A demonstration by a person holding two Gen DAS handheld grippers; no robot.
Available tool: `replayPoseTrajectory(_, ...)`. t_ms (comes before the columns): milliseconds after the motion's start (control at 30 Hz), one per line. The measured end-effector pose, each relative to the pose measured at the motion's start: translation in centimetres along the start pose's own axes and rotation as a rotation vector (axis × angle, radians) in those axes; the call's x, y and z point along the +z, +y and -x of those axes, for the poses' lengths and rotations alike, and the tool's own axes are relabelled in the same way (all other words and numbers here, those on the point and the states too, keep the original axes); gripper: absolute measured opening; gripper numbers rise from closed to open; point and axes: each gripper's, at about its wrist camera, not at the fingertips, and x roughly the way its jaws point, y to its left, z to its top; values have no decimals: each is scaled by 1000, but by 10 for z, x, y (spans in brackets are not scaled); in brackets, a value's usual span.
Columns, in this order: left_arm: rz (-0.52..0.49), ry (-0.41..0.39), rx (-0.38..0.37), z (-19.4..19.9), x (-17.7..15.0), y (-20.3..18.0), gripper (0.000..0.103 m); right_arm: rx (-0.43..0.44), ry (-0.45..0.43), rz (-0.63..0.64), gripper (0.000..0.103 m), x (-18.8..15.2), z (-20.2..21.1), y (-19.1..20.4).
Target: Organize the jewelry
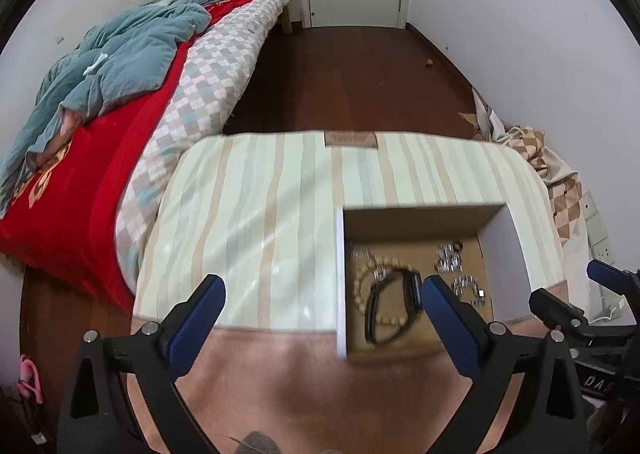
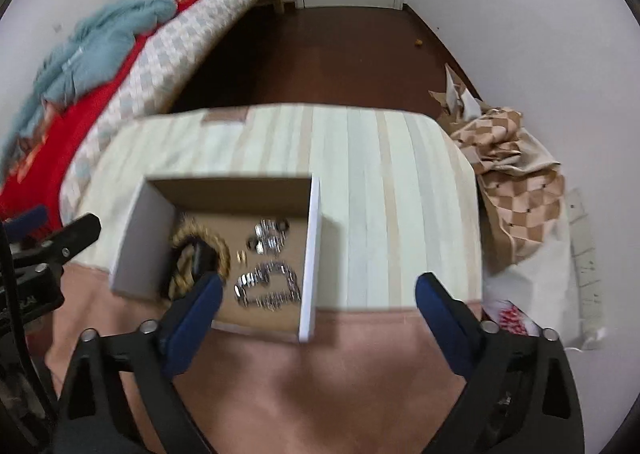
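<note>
Both grippers hover above the striped cushion top (image 1: pixel 260 213), nothing in either.

Left gripper (image 1: pixel 324 286): jaws spread wide, empty. Its right blue finger (image 1: pixel 448 318) overlaps the near left part of the cardboard box (image 1: pixel 420 219) in the left wrist view (can't tell if it touches).

Right gripper (image 2: pixel 318 286): jaws also spread wide, empty. Its left finger (image 2: pixel 196 310) sits over the box's near left corner area; the right finger is over the striped surface, outside the box wall.

All jewelry is inside the open box, lying on its floor:
- black watch (image 1: pixel 394 306) at left, strap looped, lying across the gold bead bracelet (image 1: pixel 362 282)
- silver chain bracelet (image 2: pixel 268 284) near the front right
- cluster of silver rings (image 2: pixel 270 238) toward the back right
- small gold bit (image 2: pixel 241 256) between the bead bracelet and the silver pieces (too blurred to identify)

Box sits on the cushion's near edge, partly over the pink fabric (image 2: pixel 320 374). Bed (image 1: pixel 120 101) with red cover and blue blanket at left, well apart. Right wrist view is motion-blurred.
</note>
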Motion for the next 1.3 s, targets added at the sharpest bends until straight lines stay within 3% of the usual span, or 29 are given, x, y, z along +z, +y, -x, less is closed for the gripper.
replayPoseTrajectory(200, -1, -11, 7, 23, -22, -3, 100, -53, -16, -18, 102, -24, 22, 3)
replayPoseTrajectory(367, 2, -71, 23, 69, -33, 1, 100, -69, -58, -45, 102, -39, 62, 6)
replayPoseTrajectory(1000, 17, -257, -25, 261, -80, 7, 100, -67, -322, -41, 102, -109, 282, 23)
replayPoseTrajectory(1300, 18, -293, -23, 301, -96, 9, 100, -77, -409, -27, 102, -130, 354, 26)
